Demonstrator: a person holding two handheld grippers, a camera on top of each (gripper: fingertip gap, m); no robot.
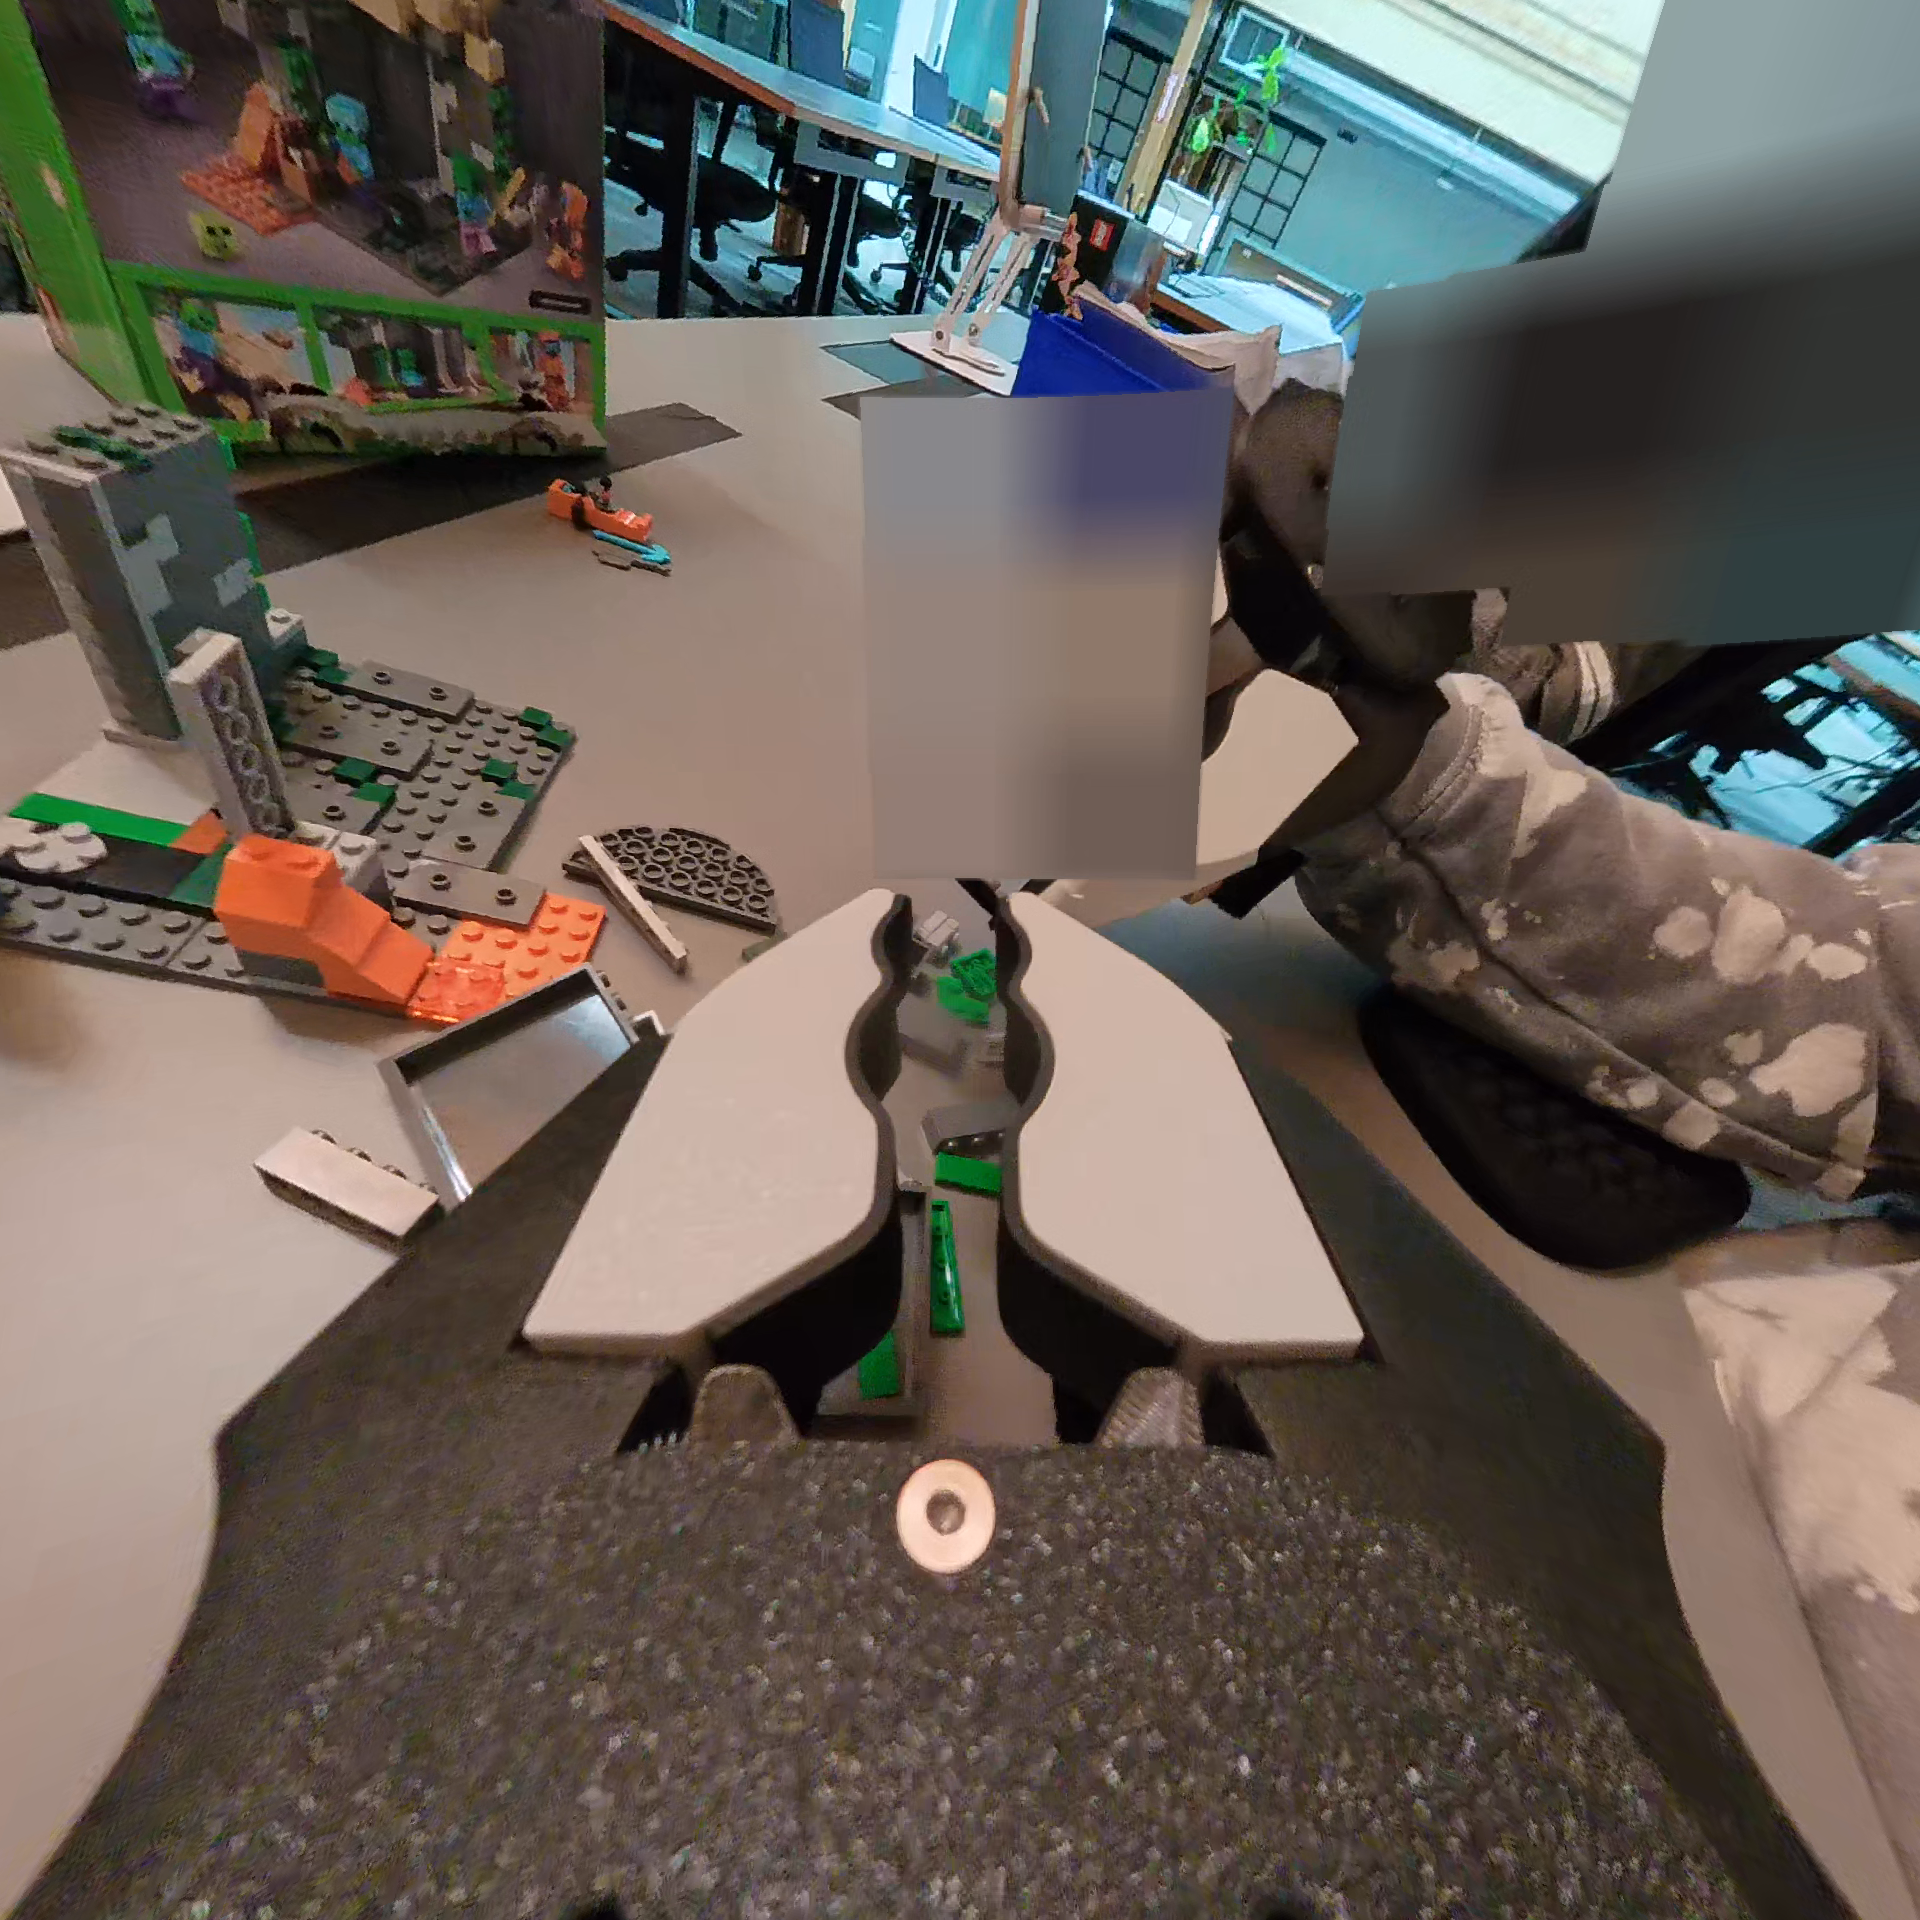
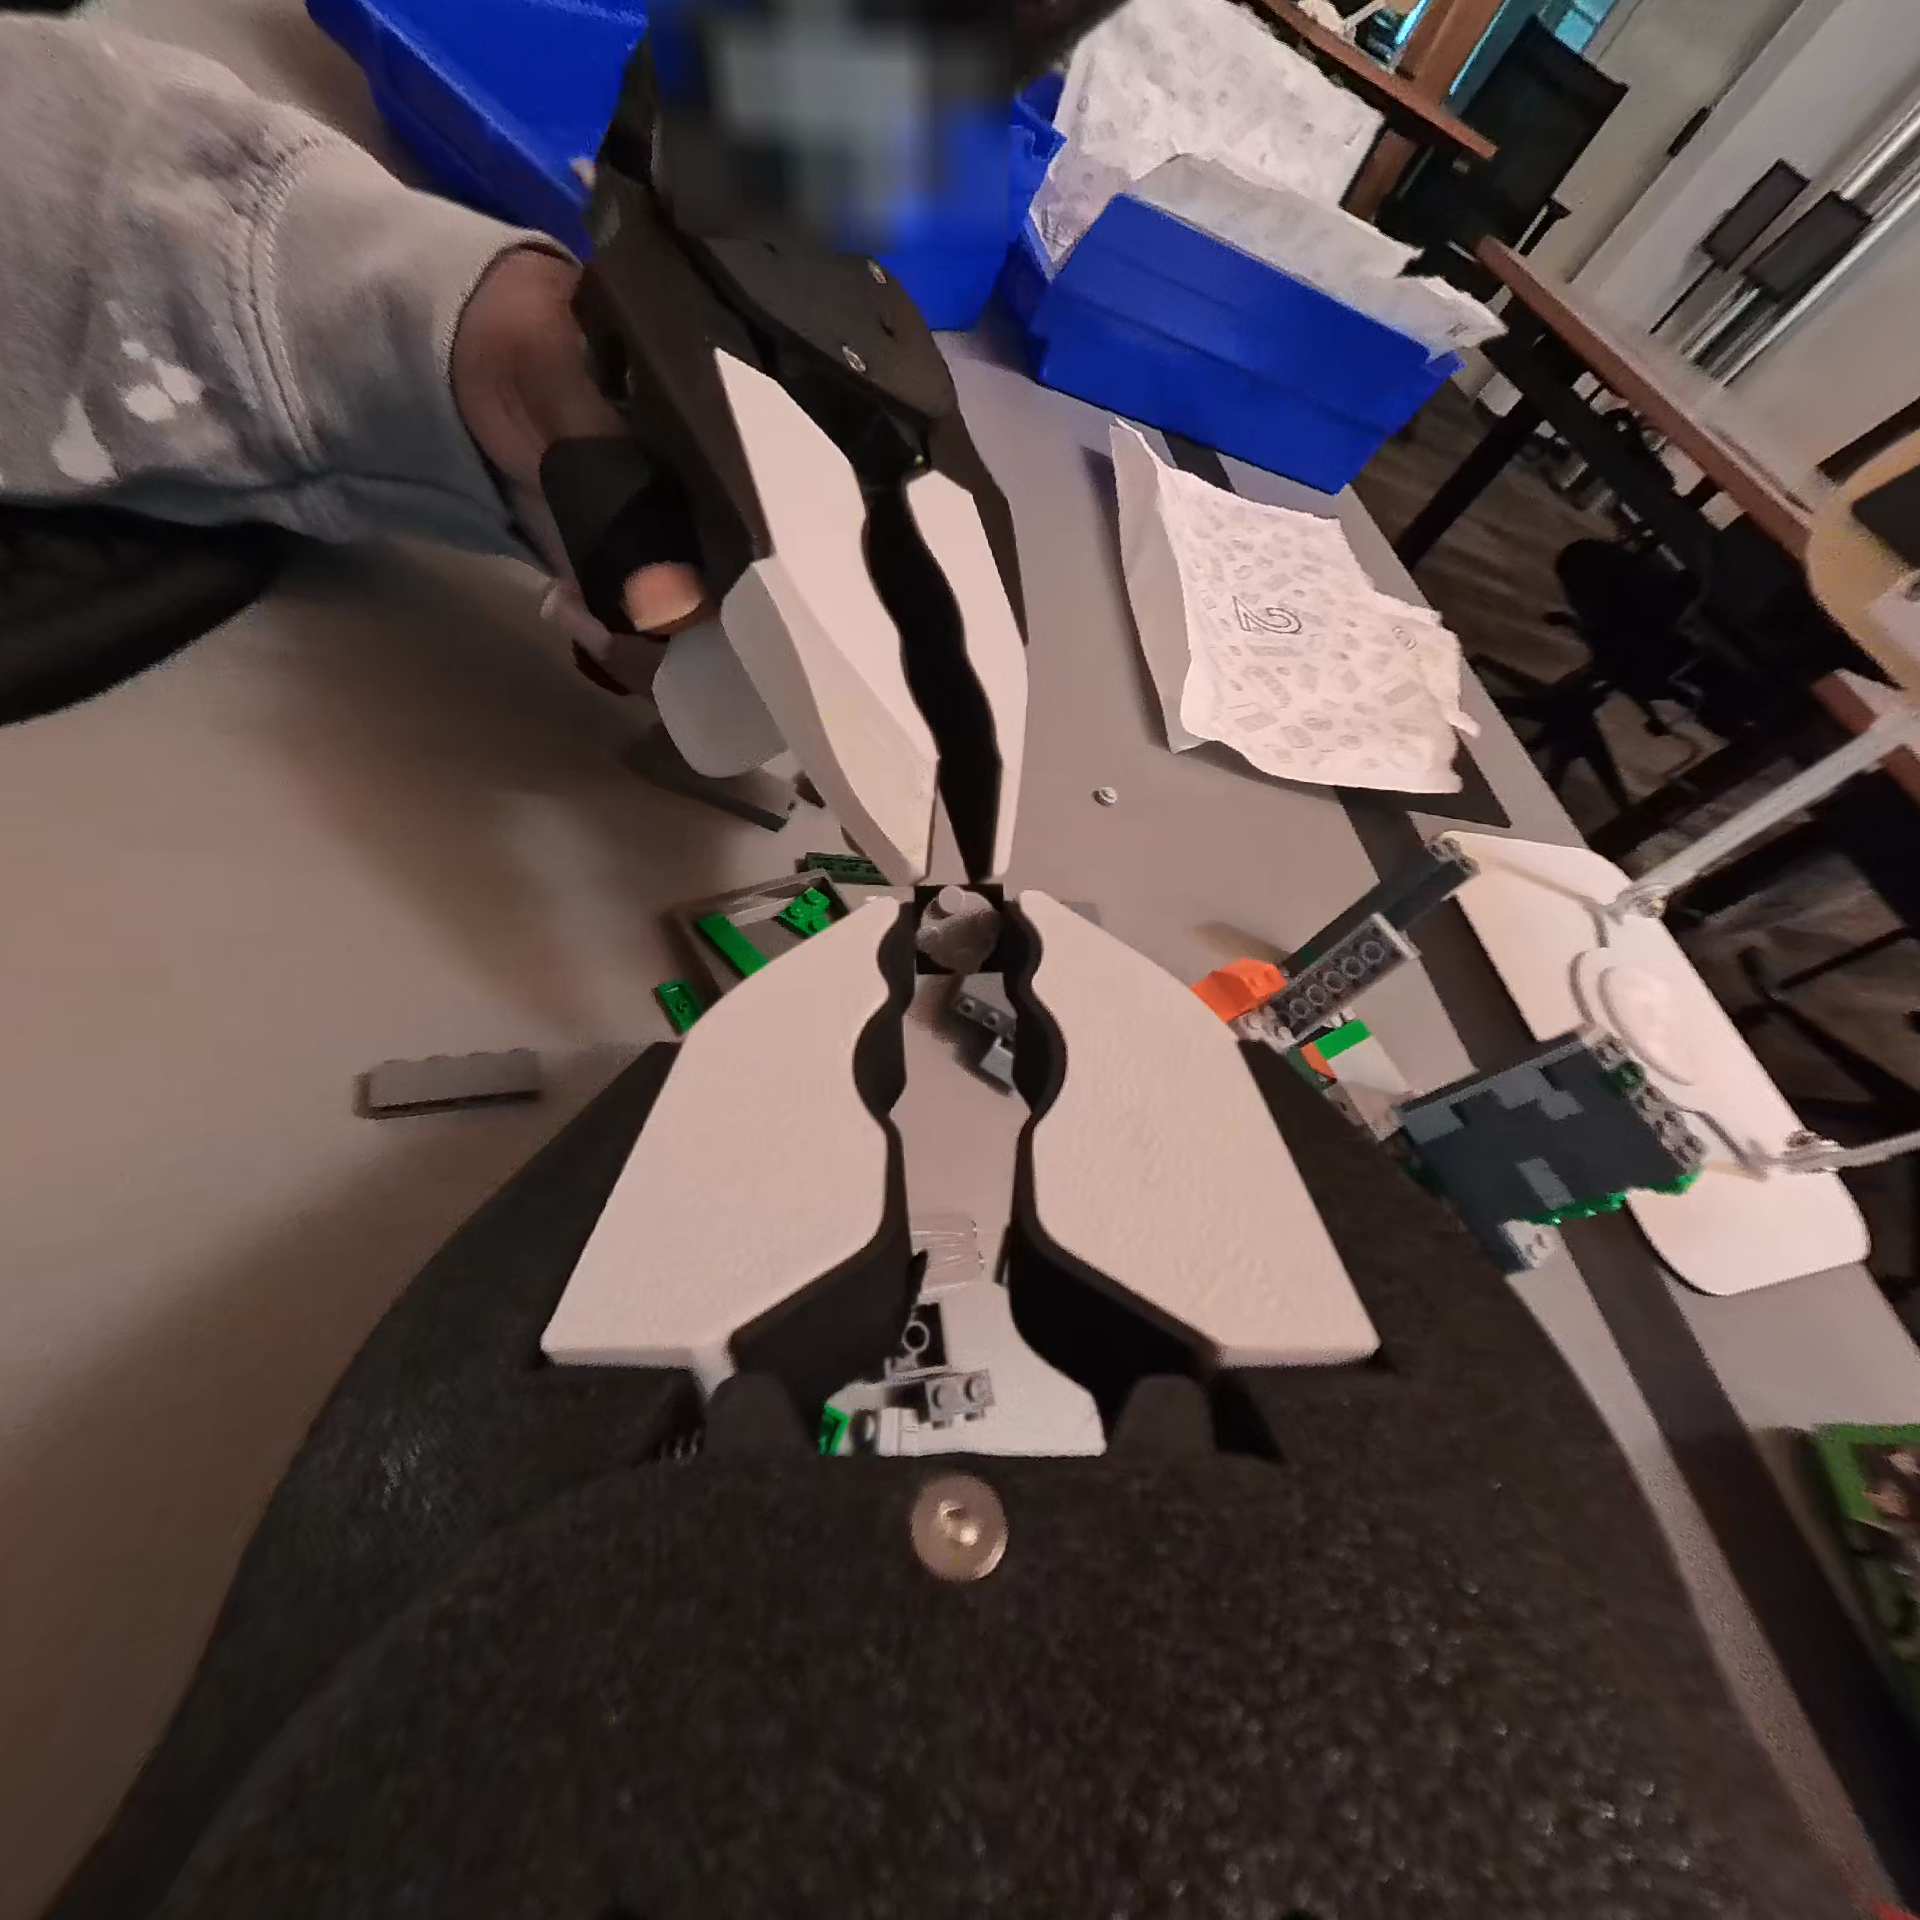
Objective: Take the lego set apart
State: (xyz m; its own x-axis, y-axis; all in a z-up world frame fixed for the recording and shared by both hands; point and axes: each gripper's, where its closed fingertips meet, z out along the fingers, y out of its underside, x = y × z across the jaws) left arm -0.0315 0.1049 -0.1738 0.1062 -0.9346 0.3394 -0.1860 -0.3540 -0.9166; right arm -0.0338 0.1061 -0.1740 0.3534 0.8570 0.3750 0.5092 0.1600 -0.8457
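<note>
My 2 grippers meet tip to tip. Right gripper pinches small grey round piece; left gripper nearly shut, grip unclear. Likely pulling apart.

— What lies past the pale grey tabletop?

— Far off, a long grey desk on black legs, black office chairs beneath it, and black-framed grid windows letting in daylight.

— And to the right?

— A brown wooden table edge, with a dark floor below.
</note>
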